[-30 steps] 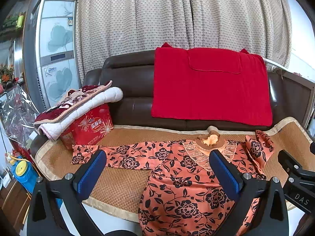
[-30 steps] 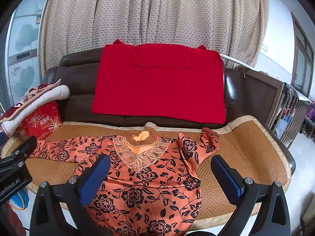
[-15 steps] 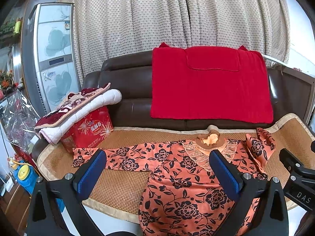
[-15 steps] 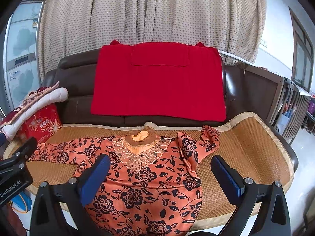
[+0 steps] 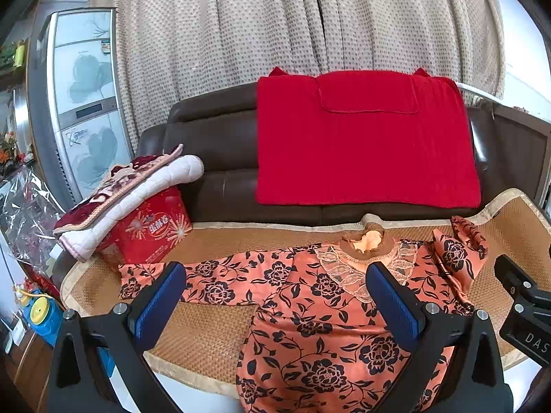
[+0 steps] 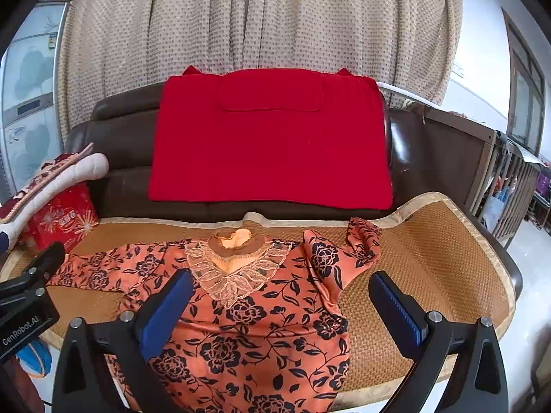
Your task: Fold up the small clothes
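Both claws (image 5: 275,301) (image 6: 286,304) wide above blouse (image 6: 261,313)

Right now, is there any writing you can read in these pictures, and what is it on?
"GenRobot.AI": on the left gripper's black body.
"DAS", cut off by the frame: on the right gripper's black body.
Chinese characters on the red box: too blurred to read.
Sticker and logo on the fridge: too small to read.
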{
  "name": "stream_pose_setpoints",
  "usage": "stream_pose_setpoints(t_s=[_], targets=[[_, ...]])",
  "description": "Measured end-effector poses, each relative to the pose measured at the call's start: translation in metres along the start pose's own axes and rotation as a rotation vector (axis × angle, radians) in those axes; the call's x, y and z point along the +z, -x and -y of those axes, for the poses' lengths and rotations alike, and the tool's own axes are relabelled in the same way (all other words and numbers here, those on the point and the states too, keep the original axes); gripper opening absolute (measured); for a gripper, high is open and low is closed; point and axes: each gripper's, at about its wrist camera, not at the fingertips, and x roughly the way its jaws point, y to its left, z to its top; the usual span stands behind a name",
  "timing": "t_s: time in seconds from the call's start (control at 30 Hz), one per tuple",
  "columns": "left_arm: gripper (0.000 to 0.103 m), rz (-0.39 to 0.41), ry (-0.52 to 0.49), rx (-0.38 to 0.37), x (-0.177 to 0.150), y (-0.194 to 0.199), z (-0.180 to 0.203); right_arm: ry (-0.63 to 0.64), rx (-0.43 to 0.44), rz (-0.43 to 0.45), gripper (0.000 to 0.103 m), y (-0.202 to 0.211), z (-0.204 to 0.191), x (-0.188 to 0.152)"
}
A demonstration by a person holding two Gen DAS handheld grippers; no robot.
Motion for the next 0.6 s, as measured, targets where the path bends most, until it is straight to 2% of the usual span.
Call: stream_pose_setpoints(t_s=[0.23,0.43,0.5,0.6], targets=[[0.103,-0.013,-0.019,-0.013,0.008,-0.037,0.021,-0.017,-0.031,-0.009,0.103,-0.034,0.009,0.007],[0.103,-0.041,-0.002,-0.052,0.011,-0.097,0.041,-0.051,-0.064,-0.006,0.103,-0.080,0.022,0.015],[0.103,-0.069,0.025,-0.062,0.009,-0.128,0.047,-0.078,-0.043,-0.011,0.103,-0.104,0.031,0.015],[0.103,-0.111,0.067,-0.053,0.002,-0.176,0.054,-0.193,0.065,-0.030,0.103,-0.149,0.068,0.015]])
